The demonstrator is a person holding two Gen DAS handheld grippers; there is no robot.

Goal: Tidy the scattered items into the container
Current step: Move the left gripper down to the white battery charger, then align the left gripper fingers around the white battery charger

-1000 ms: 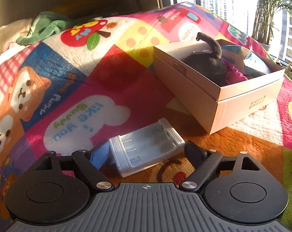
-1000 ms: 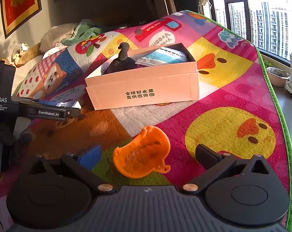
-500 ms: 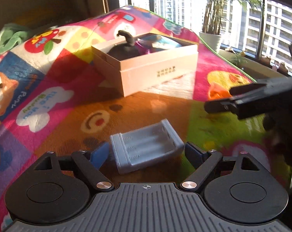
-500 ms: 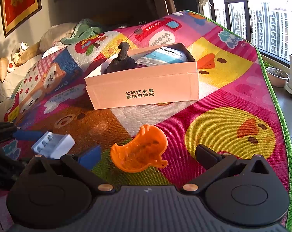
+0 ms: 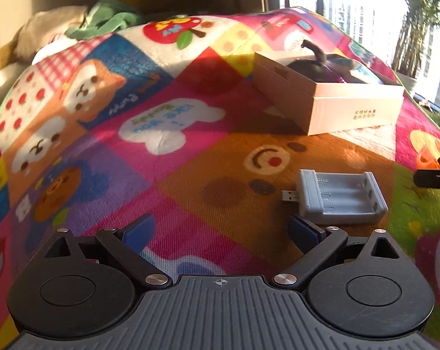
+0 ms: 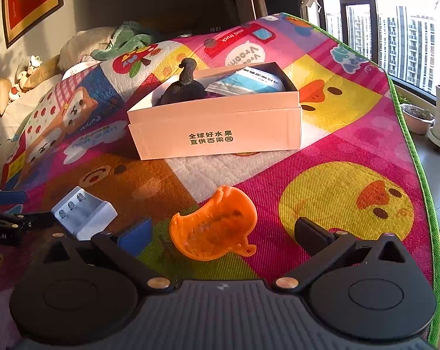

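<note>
A grey battery charger (image 5: 341, 197) with a USB plug lies on the colourful mat, just ahead of my left gripper's right finger; it also shows in the right wrist view (image 6: 84, 216). My left gripper (image 5: 221, 232) is open and empty, the charger outside its jaws. An orange duck-shaped mould (image 6: 215, 227) lies between the fingers of my open right gripper (image 6: 224, 232). The pink cardboard box (image 6: 217, 134) stands further back and holds a dark plush toy (image 6: 183, 87) and a blue-white packet (image 6: 250, 83). The box also shows in the left wrist view (image 5: 354, 110).
The play mat (image 6: 345, 134) covers a raised surface with a green border along its right edge (image 6: 418, 157). Potted plants (image 6: 418, 118) stand on the floor by the window. Cushions and a green cloth (image 5: 109, 20) lie at the far end.
My left gripper has swung left and drawn back, so the charger, earlier between its fingers, now lies outside to the right. The right gripper has barely moved around the orange mould.
</note>
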